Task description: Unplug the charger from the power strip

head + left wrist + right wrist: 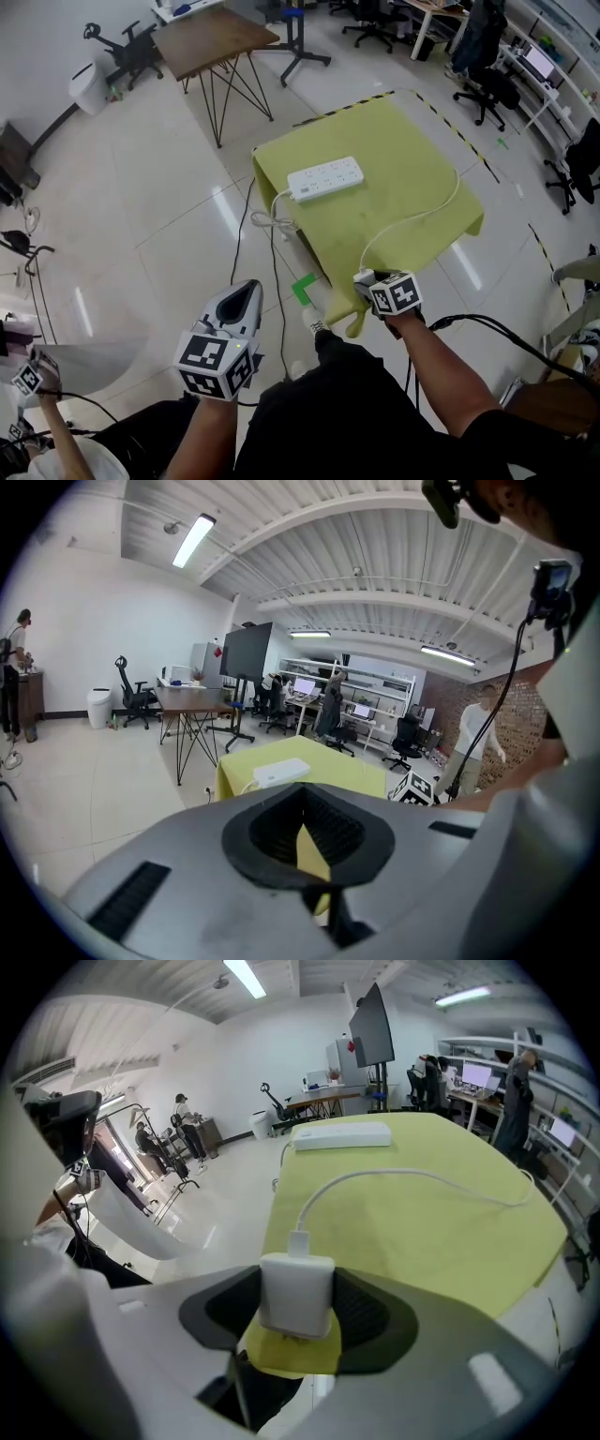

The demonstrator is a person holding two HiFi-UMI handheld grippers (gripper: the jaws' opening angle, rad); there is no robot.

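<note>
Right gripper view shows my right gripper (296,1309) clamped on the white charger (296,1293), one pad on either side. Its cable (403,1176) leaves the far face and curves away over the yellow tablecloth (441,1241). The charger is clear of the power strip (340,1135), which lies well ahead at the table's far end, its long axis crosswise to my jaws. I judge the unplugging done, with only setting down left. The cloth lies directly ahead of and below the charger. In the head view my left gripper (242,302) hangs off the table's near left over the floor. Its jaws are drawn together on nothing, so the right is the nearer hand.
</note>
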